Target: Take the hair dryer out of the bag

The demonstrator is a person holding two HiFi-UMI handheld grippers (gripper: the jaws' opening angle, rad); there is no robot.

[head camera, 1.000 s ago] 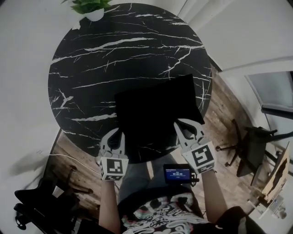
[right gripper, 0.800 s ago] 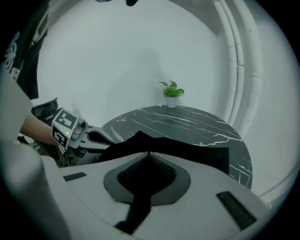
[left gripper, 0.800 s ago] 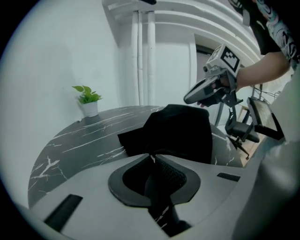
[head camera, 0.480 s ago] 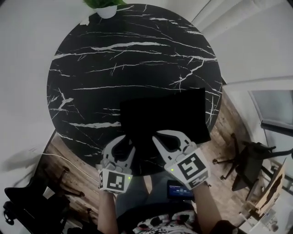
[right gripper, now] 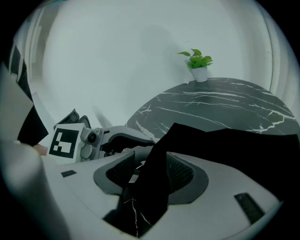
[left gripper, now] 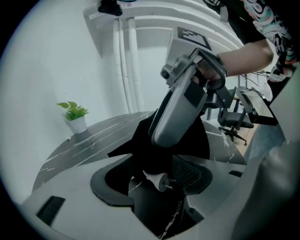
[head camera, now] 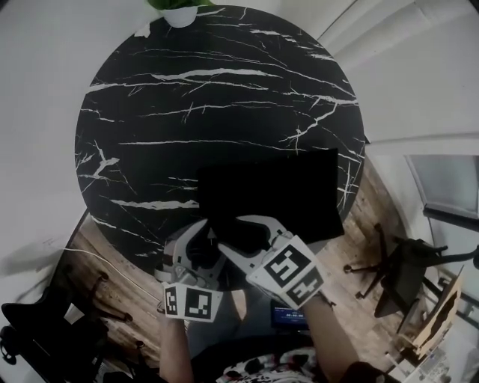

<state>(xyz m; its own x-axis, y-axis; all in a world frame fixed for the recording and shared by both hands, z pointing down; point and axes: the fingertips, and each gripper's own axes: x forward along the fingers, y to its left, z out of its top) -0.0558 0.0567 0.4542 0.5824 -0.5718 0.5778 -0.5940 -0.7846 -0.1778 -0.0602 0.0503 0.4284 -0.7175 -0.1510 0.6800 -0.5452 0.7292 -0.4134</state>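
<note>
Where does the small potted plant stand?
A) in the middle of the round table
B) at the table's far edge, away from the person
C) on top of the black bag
B: the potted plant stands at the far rim of the table, while the black bag lies at the near side, close to the person.
</note>
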